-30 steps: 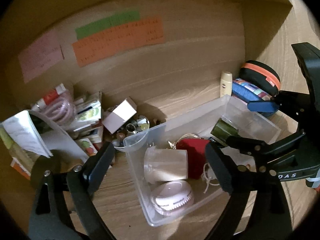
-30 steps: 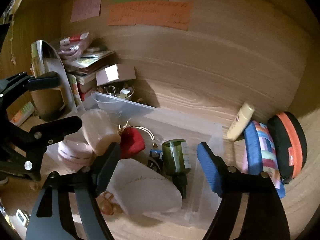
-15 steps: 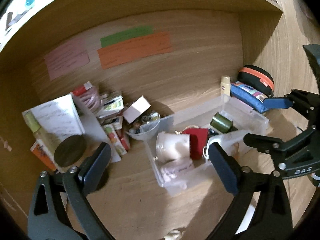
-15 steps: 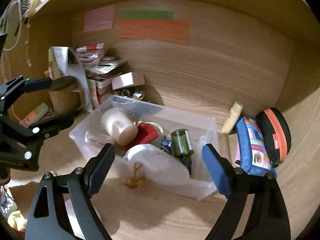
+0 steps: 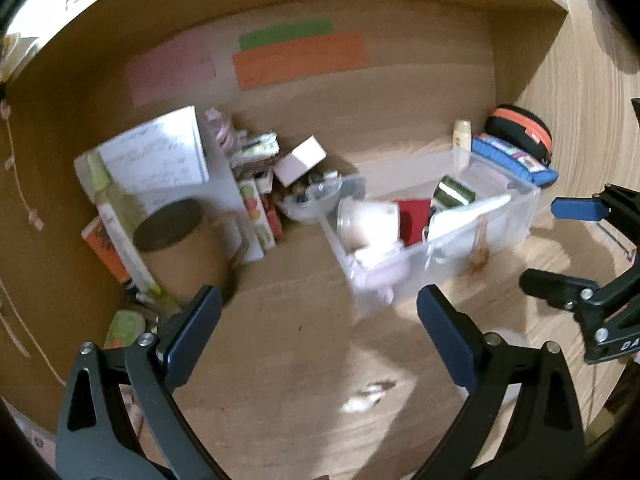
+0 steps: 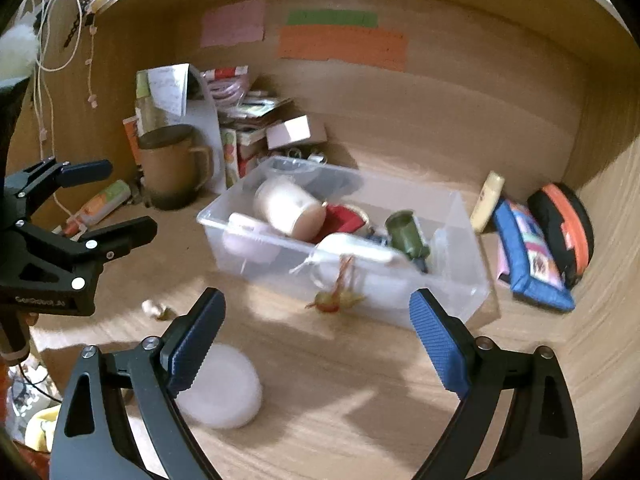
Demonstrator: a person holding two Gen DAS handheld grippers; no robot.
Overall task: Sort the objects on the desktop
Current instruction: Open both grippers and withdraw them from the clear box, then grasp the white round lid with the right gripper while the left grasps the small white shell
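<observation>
A clear plastic bin (image 6: 464, 280) stands on the wooden desk; it also shows in the left wrist view (image 5: 516, 216). It holds a cream jar (image 6: 288, 206), a red pouch (image 6: 344, 218), a green bottle (image 6: 408, 234) and a white oval case (image 6: 352, 248). A tassel charm (image 6: 334, 298) hangs over its front wall. My left gripper (image 5: 318, 330) is open and empty, well in front of the bin. My right gripper (image 6: 318, 330) is open and empty, also in front of it. A white round pad (image 6: 224, 392) lies on the desk by the right gripper's left finger.
A brown lidded mug (image 6: 172, 164), books, papers and a small box (image 6: 294, 132) crowd the back left. A cream tube (image 6: 486, 202), a blue pouch (image 6: 528, 256) and a black-orange case (image 6: 568, 228) lie at the right wall. A small pale object (image 6: 154, 308) lies on the desk.
Both grippers have pulled back and up from the bin, so the bin looks smaller and farther away. Both stay open and empty.
</observation>
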